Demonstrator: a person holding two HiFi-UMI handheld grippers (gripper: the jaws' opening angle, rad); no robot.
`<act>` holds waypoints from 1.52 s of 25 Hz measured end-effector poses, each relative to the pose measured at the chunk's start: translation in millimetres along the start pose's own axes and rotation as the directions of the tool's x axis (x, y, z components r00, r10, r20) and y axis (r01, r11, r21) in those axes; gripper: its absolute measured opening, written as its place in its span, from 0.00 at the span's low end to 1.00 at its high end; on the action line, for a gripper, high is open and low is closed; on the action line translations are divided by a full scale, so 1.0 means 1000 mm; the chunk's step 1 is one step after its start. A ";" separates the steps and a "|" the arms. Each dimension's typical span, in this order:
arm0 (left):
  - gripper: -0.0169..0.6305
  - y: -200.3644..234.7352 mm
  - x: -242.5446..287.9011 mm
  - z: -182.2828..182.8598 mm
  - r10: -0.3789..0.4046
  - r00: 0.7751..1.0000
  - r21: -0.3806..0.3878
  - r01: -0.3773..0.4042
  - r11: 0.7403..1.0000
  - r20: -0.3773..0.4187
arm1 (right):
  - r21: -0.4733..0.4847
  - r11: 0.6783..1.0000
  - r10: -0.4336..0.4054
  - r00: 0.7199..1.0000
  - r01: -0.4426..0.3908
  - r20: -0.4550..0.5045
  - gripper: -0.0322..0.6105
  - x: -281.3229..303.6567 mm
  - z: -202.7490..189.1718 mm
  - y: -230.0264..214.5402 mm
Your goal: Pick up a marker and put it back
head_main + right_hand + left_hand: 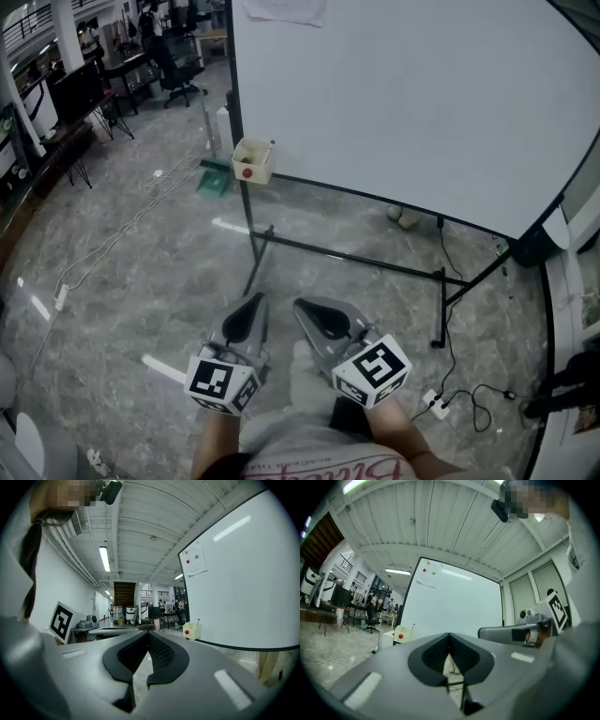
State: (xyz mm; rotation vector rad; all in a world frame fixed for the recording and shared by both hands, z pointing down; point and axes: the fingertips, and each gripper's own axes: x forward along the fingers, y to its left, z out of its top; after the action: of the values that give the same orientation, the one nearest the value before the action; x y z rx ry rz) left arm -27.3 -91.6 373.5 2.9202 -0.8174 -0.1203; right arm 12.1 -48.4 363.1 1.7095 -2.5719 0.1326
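Over floor (141, 281), left tongs (256, 300), right tongs (302, 306), closed, empty

Open-plan lab or office hall, as I see it from my end.
A big free-standing whiteboard (403, 103) sits on a polished stone floor (141, 309) strewn with loose cables (112, 239) and a power strip (436, 405). Beyond it I make out desks with a monitor (75, 89), office chairs (180, 80) and people standing about, under a ribbed white ceiling (140, 527) with strip lights (104, 557) and a railed upper level (149, 592).
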 end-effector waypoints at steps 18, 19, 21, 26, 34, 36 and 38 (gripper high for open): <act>0.03 0.122 0.177 0.021 0.073 0.997 0.071 -0.074 0.995 0.016 | 0.058 0.998 0.036 0.999 -0.036 -0.001 0.05 0.162 0.016 -0.173; 0.03 0.126 0.186 0.020 0.077 0.997 0.071 -0.078 0.994 0.016 | 0.069 0.997 0.033 0.999 -0.032 -0.009 0.05 0.171 0.014 -0.184; 0.03 0.136 0.201 0.019 0.084 0.996 0.068 -0.085 0.994 0.012 | 0.086 0.996 0.035 0.999 -0.032 -0.029 0.07 0.189 0.008 -0.203; 0.03 0.159 0.223 0.010 0.114 0.994 0.055 -0.113 0.992 -0.002 | 0.125 0.991 0.045 0.997 -0.038 -0.057 0.17 0.233 -0.008 -0.238; 0.03 0.194 0.245 0.012 0.125 0.992 0.061 -0.124 0.990 -0.015 | 0.279 0.960 0.013 0.996 0.011 -0.083 0.22 0.293 -0.034 -0.280; 0.03 0.201 0.250 0.015 0.122 0.992 0.060 -0.121 0.991 -0.015 | 0.278 0.960 0.001 0.997 0.022 -0.083 0.22 0.302 -0.033 -0.284; 0.03 0.205 0.254 0.014 0.116 0.993 0.059 -0.115 0.992 -0.019 | 0.269 0.963 -0.006 0.997 0.027 -0.080 0.20 0.308 -0.031 -0.285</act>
State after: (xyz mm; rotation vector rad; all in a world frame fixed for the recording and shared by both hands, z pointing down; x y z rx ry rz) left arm 82.4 -399.4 372.8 2.9130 -1.0004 -0.0550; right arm 155.5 -437.7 434.3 1.7659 -2.5795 0.5634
